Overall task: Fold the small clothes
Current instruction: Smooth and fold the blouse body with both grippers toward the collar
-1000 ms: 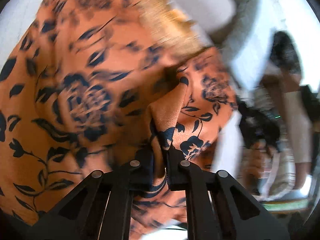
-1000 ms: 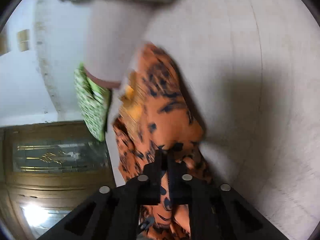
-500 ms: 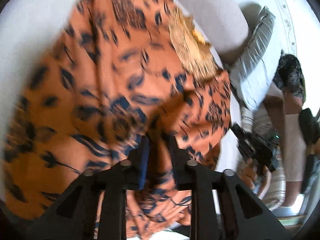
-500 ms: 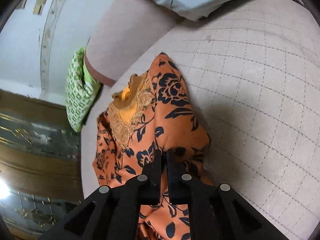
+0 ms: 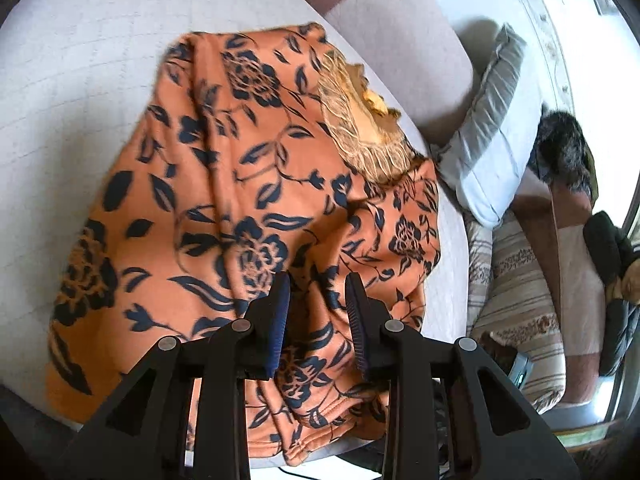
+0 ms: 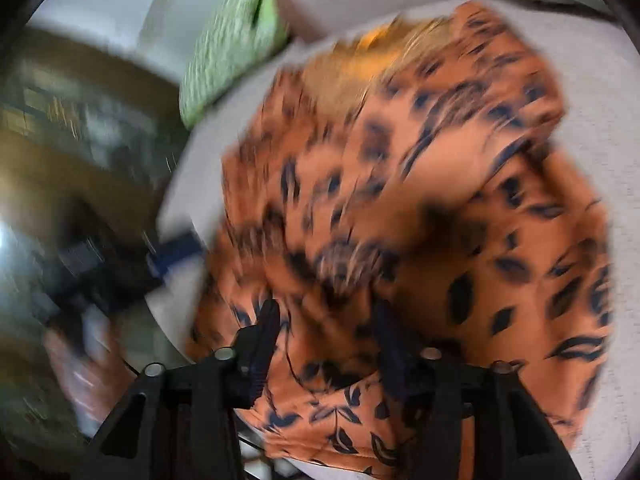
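The orange floral top (image 5: pixel 248 184) lies loosely folded on the pale quilted cushion (image 5: pixel 80 40), neckline toward one o'clock. The left gripper (image 5: pixel 316 312) has let go, jaws parted above the cloth; the right gripper (image 6: pixel 324 344) has just been opening, nothing between its jaws. A fold looks finished; next probably calls for regrasping an edge at six o'clock.

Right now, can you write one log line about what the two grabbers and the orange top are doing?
left gripper: open, jaws just opened, above top | right gripper: open, jaws just opened | orange top: released, lying on couch seat
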Demonstrator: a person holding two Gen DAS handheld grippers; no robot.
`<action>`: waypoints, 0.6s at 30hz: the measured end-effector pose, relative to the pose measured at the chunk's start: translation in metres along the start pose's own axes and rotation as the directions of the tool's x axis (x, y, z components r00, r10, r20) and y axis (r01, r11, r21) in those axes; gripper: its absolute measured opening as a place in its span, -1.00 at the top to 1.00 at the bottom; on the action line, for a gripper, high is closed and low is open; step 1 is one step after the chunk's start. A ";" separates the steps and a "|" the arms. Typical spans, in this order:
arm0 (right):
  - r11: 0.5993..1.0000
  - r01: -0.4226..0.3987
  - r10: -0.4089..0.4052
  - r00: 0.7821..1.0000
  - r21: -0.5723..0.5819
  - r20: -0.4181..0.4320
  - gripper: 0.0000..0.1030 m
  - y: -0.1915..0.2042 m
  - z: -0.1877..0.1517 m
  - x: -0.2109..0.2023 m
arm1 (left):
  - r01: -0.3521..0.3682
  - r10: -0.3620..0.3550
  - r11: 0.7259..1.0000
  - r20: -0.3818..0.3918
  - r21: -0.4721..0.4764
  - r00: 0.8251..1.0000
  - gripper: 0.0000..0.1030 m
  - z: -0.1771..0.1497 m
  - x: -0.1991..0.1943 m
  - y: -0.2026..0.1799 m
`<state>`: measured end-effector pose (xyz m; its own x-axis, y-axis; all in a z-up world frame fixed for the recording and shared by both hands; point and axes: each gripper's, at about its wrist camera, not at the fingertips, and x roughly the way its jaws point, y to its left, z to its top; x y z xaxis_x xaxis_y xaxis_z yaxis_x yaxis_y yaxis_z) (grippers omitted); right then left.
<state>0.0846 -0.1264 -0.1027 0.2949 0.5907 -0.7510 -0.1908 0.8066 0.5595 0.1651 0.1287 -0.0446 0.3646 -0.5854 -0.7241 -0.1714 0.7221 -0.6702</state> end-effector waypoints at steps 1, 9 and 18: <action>1.000 0.018 -0.018 1.000 -0.010 0.017 0.87 0.008 -0.001 0.000 | 0.001 -0.001 1.000 0.005 -0.011 1.000 0.49 0.001 -0.003 0.003; 0.985 -0.083 0.106 0.982 -0.148 0.154 0.82 0.103 -0.024 0.018 | 0.044 -0.041 0.998 0.064 -0.049 0.997 0.49 0.008 -0.038 0.024; 0.993 -0.120 0.120 0.992 0.011 0.032 0.70 0.088 -0.039 0.041 | -0.074 0.074 0.997 0.072 -0.006 0.995 0.28 0.012 -0.040 0.028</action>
<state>0.0437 -0.0307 -0.0976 0.2997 0.6819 -0.6672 -0.2145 0.7296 0.6493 0.1566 0.1769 -0.0326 0.4155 -0.5027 -0.7581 -0.2032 0.7611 -0.6160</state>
